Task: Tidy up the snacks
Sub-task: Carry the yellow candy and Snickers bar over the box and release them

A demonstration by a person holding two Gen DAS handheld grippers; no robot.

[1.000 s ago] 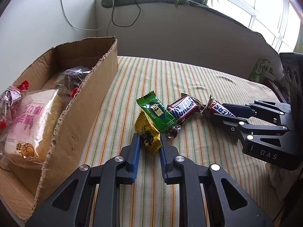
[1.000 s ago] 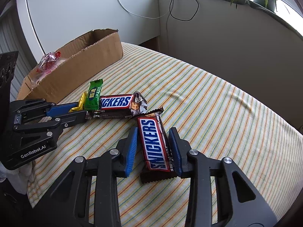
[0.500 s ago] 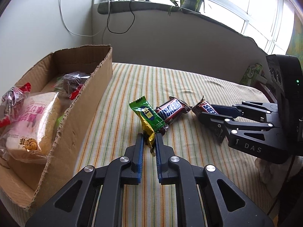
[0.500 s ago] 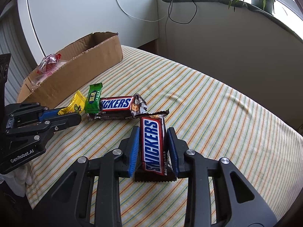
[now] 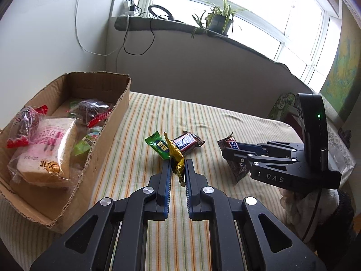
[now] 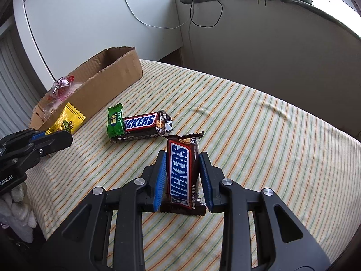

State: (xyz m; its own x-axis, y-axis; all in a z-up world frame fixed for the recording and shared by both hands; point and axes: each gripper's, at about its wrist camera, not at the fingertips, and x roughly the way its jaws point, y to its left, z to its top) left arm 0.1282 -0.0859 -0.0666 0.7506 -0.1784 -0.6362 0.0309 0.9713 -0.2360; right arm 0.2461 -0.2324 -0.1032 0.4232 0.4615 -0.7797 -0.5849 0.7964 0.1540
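Note:
My left gripper is shut on a yellow candy packet, lifted a little off the striped cloth; the same packet shows in the right wrist view in front of the cardboard box. My right gripper is shut on a Snickers bar, its far end tipped up. A second Snickers bar and a green candy packet lie on the cloth between the two grippers. In the left wrist view the right gripper stands at the right.
The cardboard box at the left holds wrapped bread and several bagged snacks. A low wall with a plant and cables runs behind the striped table. A gloved hand holds the left gripper.
The left gripper closed on the yellow packet and lifted it back and up off the cloth. The right gripper tightened on the Snickers bar and raised its far end slightly.

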